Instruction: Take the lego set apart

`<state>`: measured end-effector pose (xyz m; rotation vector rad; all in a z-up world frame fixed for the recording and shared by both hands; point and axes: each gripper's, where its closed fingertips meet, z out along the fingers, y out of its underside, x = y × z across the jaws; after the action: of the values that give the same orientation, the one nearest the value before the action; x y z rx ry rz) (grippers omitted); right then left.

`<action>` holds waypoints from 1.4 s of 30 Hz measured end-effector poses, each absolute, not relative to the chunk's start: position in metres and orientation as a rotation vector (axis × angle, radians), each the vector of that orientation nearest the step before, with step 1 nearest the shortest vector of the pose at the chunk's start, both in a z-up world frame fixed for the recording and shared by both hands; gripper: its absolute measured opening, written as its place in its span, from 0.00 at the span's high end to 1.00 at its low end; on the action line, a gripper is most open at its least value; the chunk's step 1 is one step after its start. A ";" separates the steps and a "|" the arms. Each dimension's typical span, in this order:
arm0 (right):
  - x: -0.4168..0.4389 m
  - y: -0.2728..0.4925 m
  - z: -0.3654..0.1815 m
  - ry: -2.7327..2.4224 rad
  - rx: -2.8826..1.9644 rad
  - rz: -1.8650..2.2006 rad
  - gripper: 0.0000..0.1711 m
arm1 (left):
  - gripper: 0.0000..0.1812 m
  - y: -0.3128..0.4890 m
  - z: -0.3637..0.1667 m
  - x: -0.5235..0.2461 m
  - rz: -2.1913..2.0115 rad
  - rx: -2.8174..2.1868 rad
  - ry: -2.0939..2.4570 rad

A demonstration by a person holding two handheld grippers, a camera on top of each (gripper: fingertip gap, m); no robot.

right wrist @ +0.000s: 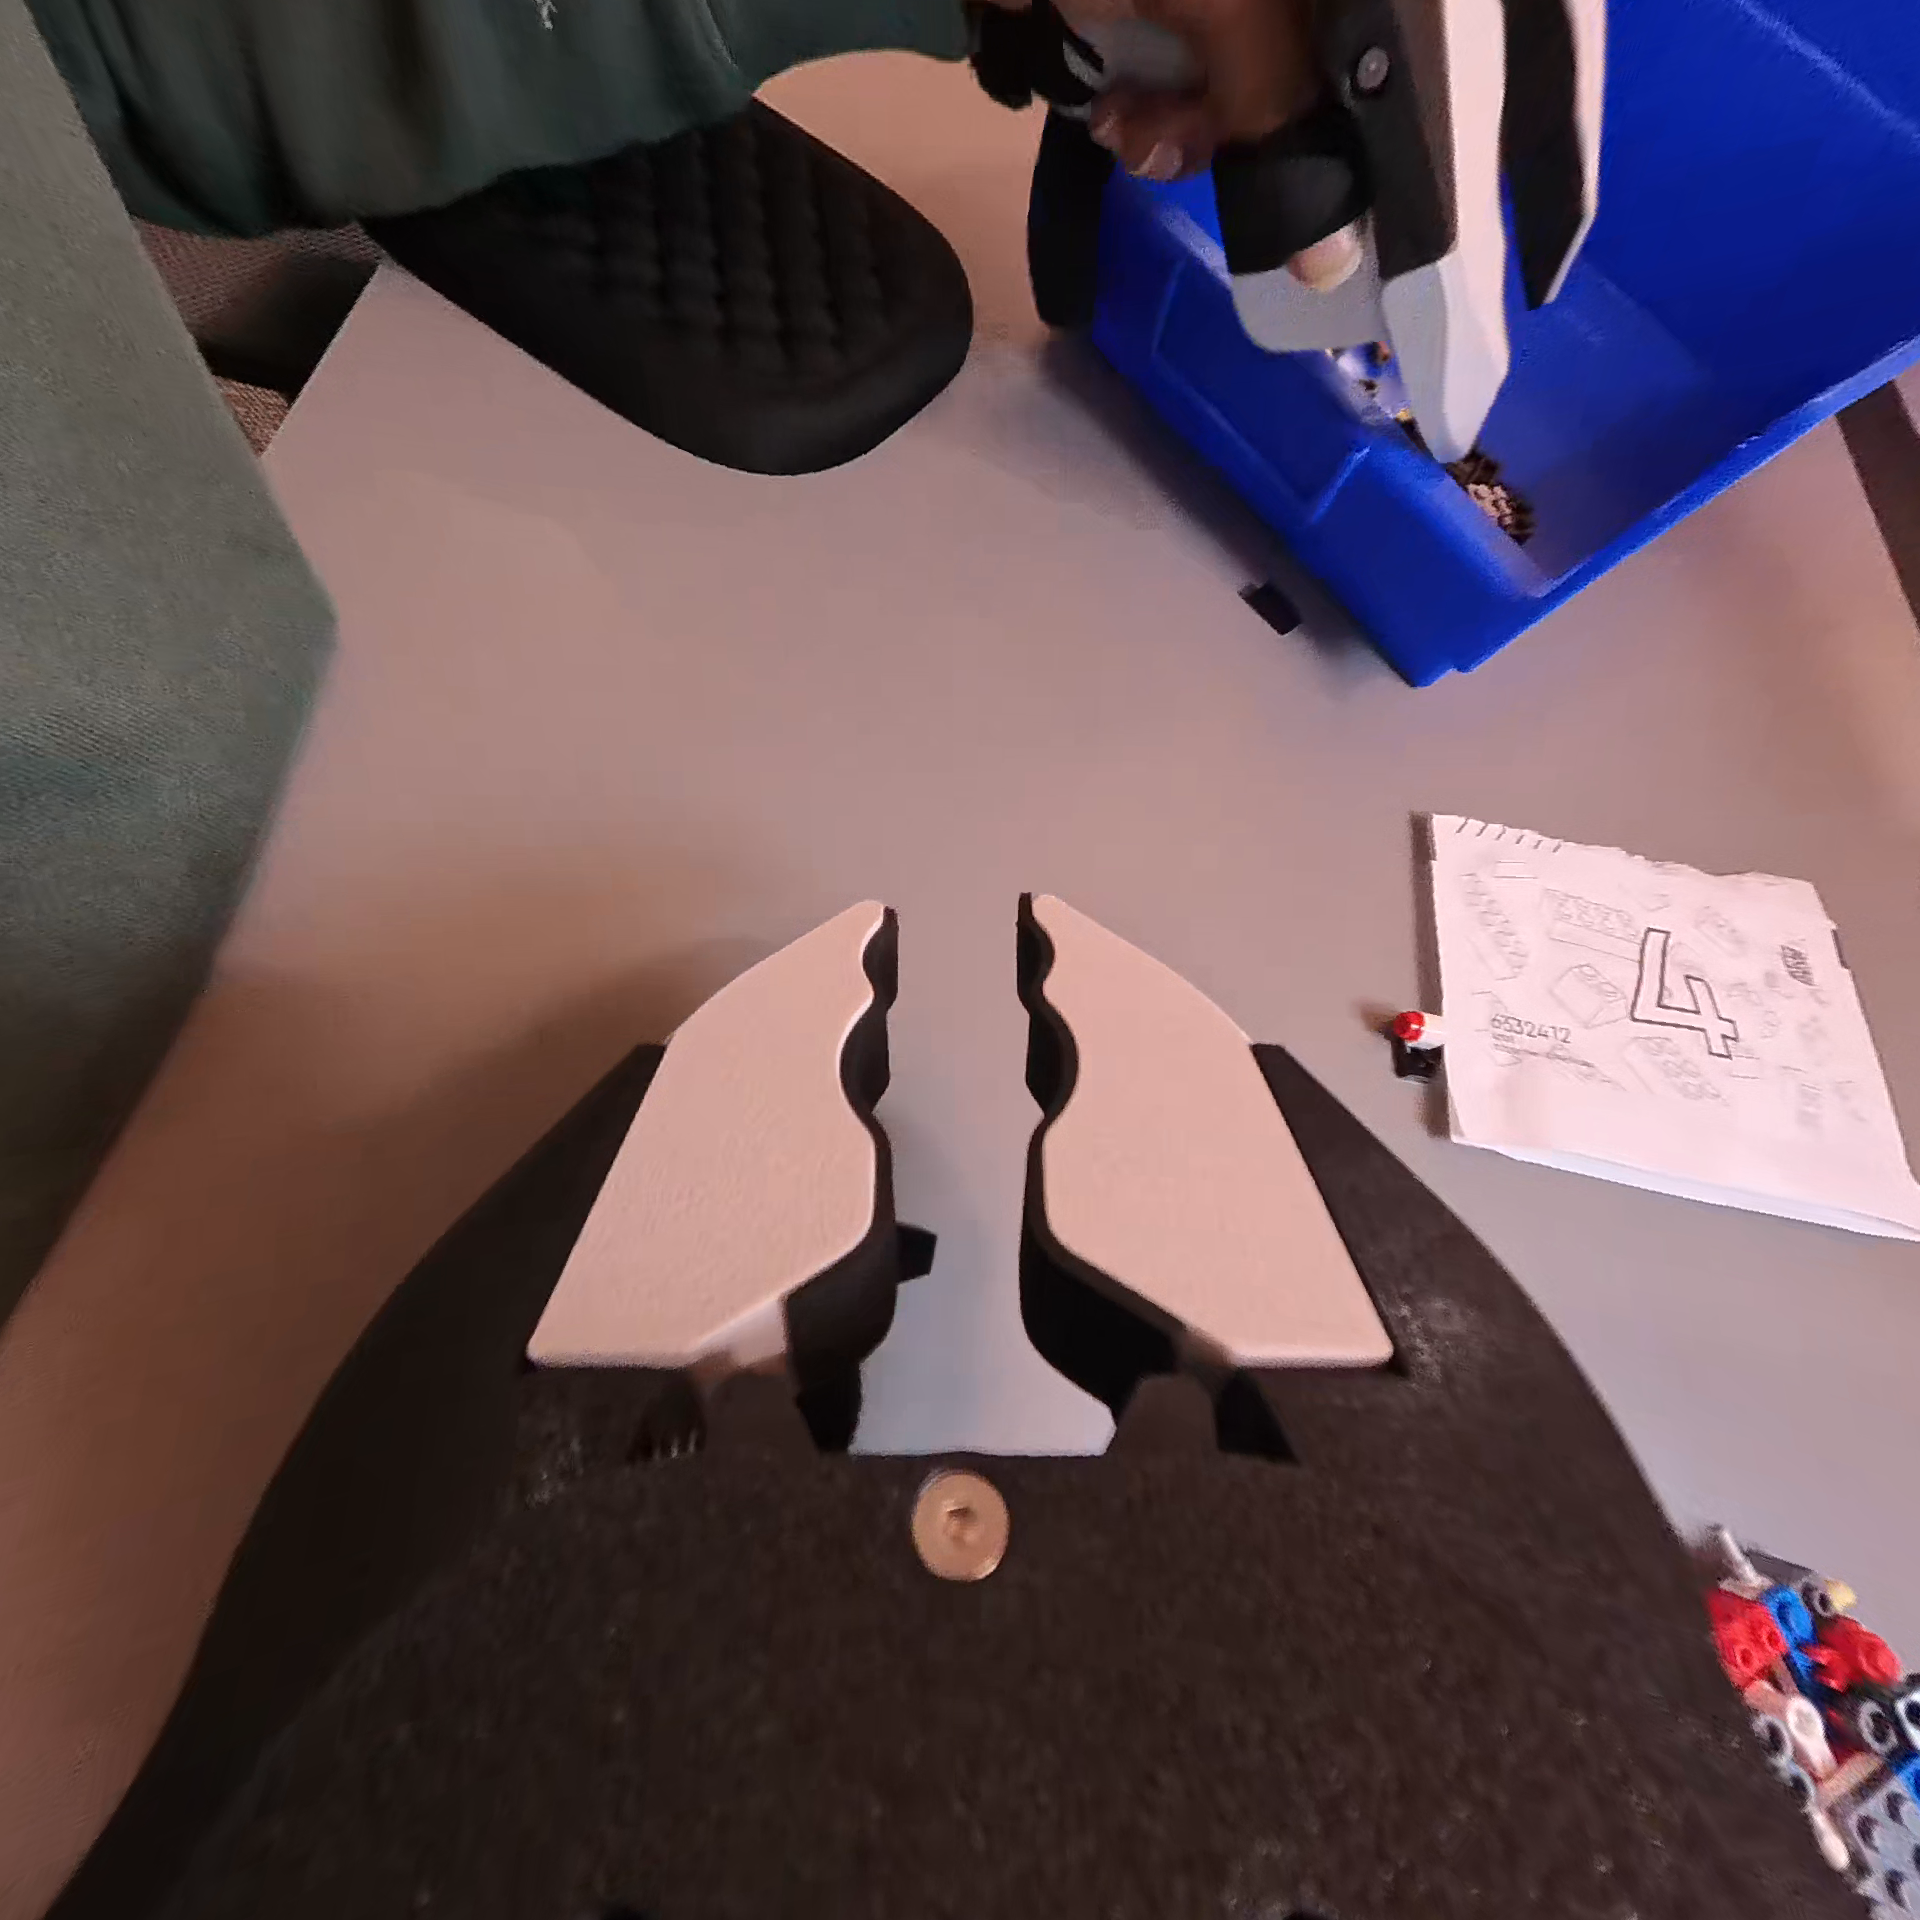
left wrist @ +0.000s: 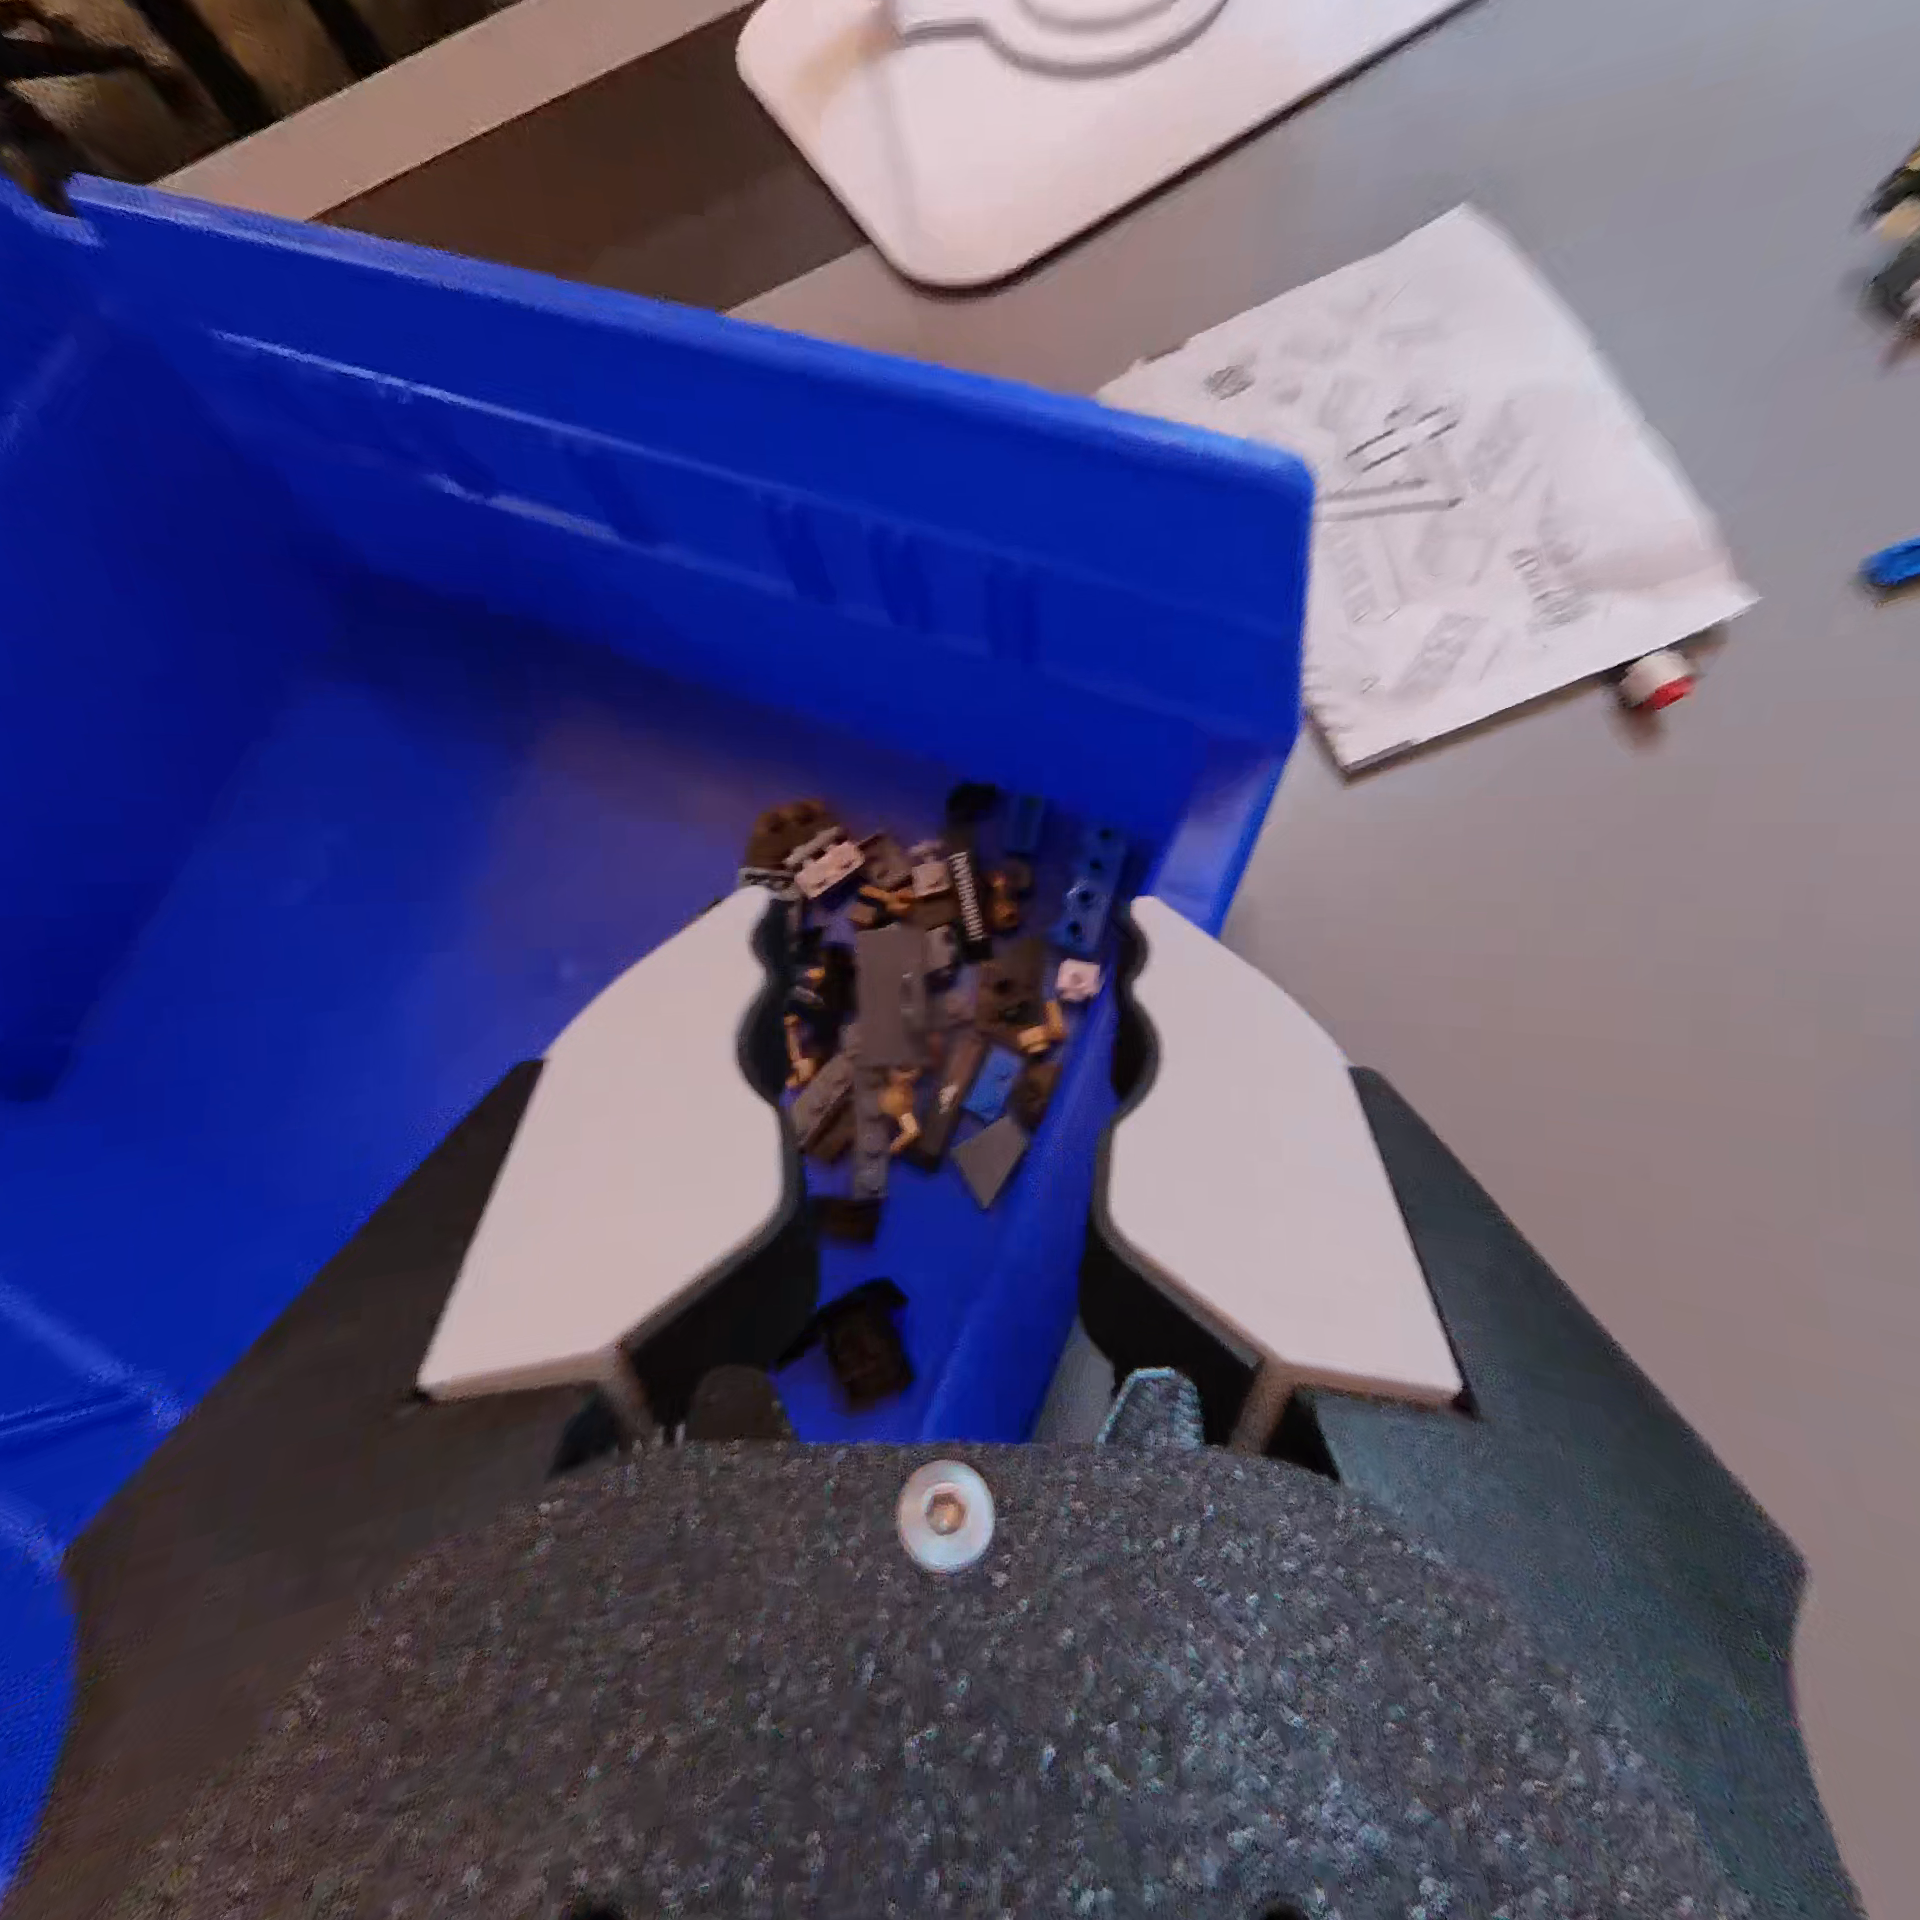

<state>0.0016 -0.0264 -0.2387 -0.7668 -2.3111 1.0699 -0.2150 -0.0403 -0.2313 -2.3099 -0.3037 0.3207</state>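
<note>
A blue bin [left wrist: 520, 675] holds a pile of loose lego pieces [left wrist: 914, 1018] in its near right corner. My left gripper [left wrist: 945, 925] is open and empty, with its fingers down inside the bin on either side of the pile. It also shows in the right wrist view [right wrist: 1449, 416], reaching into the bin [right wrist: 1403, 540]. My right gripper [right wrist: 956, 914] is open by a narrow gap, empty, above bare grey table. The rest of the lego set [right wrist: 1829, 1683], red, blue and grey, lies at the bottom right of that view.
A printed paper sheet [right wrist: 1662, 1039] lies right of my right gripper, with a small red and white piece [right wrist: 1413, 1034] at its edge. A small black piece [right wrist: 1270, 606] lies by the bin. A black armrest [right wrist: 707, 301] and a white stand base [left wrist: 1039, 125] are at the table edges. The left gripper is farther from the lego set [right wrist: 1829, 1683], some 30 centimetres, than the right, some 20 centimetres.
</note>
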 end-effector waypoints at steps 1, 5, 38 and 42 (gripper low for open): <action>0.002 -0.026 -0.238 -2.309 -0.766 1.069 0.87 | 0.62 -0.038 -0.230 -0.213 0.284 -2.293 -0.317; 0.002 -0.022 -0.237 -2.299 -0.779 1.072 0.87 | 0.59 -0.035 -0.226 -0.208 0.219 -2.264 -0.304; 0.000 -0.009 -0.247 -2.316 -0.832 1.007 0.88 | 0.95 -0.046 -0.284 -0.147 0.045 -2.642 0.131; 0.000 -0.008 -0.244 -2.303 -0.829 1.007 0.88 | 0.96 -0.027 -0.211 -0.170 0.217 -2.276 0.004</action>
<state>-0.0004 -0.0080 -0.2440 -0.8287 -2.3030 1.0073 -0.1704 -0.0268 -0.2114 -2.2763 0.0045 0.2174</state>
